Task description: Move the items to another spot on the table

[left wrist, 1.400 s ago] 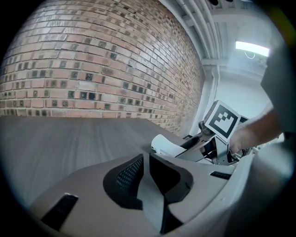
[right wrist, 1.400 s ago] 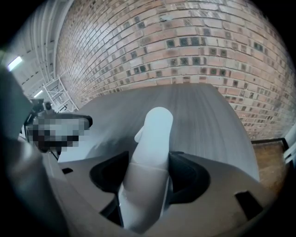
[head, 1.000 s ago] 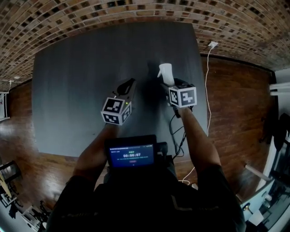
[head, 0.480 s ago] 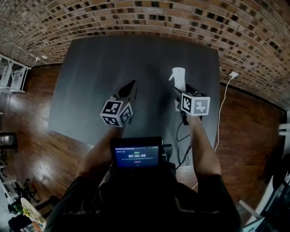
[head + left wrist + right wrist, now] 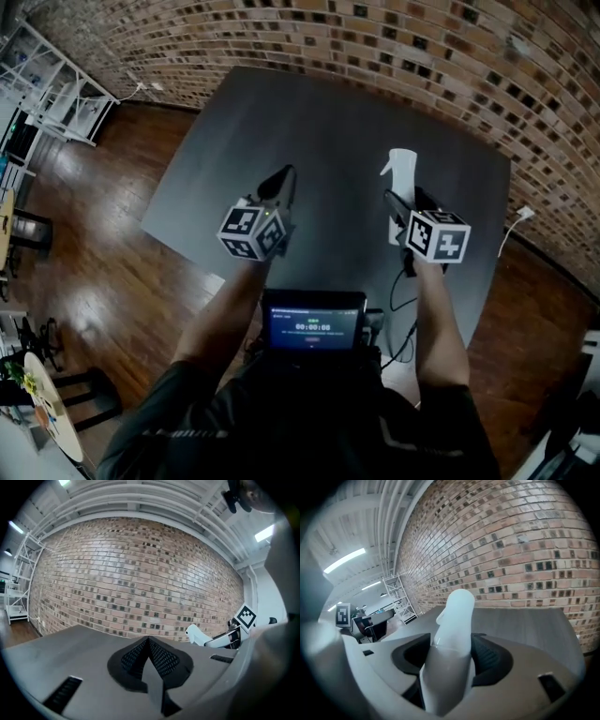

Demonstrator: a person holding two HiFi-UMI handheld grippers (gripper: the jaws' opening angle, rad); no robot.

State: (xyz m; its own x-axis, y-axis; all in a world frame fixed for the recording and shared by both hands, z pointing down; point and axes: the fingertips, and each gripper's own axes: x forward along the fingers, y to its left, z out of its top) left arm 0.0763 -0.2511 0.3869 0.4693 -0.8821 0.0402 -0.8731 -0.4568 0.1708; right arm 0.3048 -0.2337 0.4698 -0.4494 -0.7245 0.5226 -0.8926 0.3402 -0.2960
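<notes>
Clamped in R gripper (image 5: 405,199): white spray bottle (image 5: 403,167), body btwn both jaws, dark pads (image 5: 487,656) pressed against either side per R gripper view. Lying along gripper axis, nozzle end (image 5: 457,604) fwd and away from camera. Located over far R part of dark grey table (image 5: 309,131), near R edge; contact w/ tabletop not determinable from any view. Also visible in L gripper view as white nozzle (image 5: 199,637) pointing L, w/ R marker cube (image 5: 246,616) just behind. L gripper (image 5: 279,181): jaws pressed together to a point, nothing btwn, confirmed in L gripper view (image 5: 149,656). Positioned over table centre, well apart from bottle, tips aimed toward far edge. Marker cubes seated on rear of each gripper: L (image 5: 251,232), R (image 5: 439,236). Both forearms extended fwd from body at roughly equal reach. Small lit screen (image 5: 314,323) mounted at chest, btwn forearms, below both cubes. Beyond far table edge: brick wall (image 5: 394,37). Under and L of table: wood floor (image 5: 103,244). At upper L: white metal shelving (image 5: 66,89). At R of table: white cable w/ plug (image 5: 518,216) on floor.
</notes>
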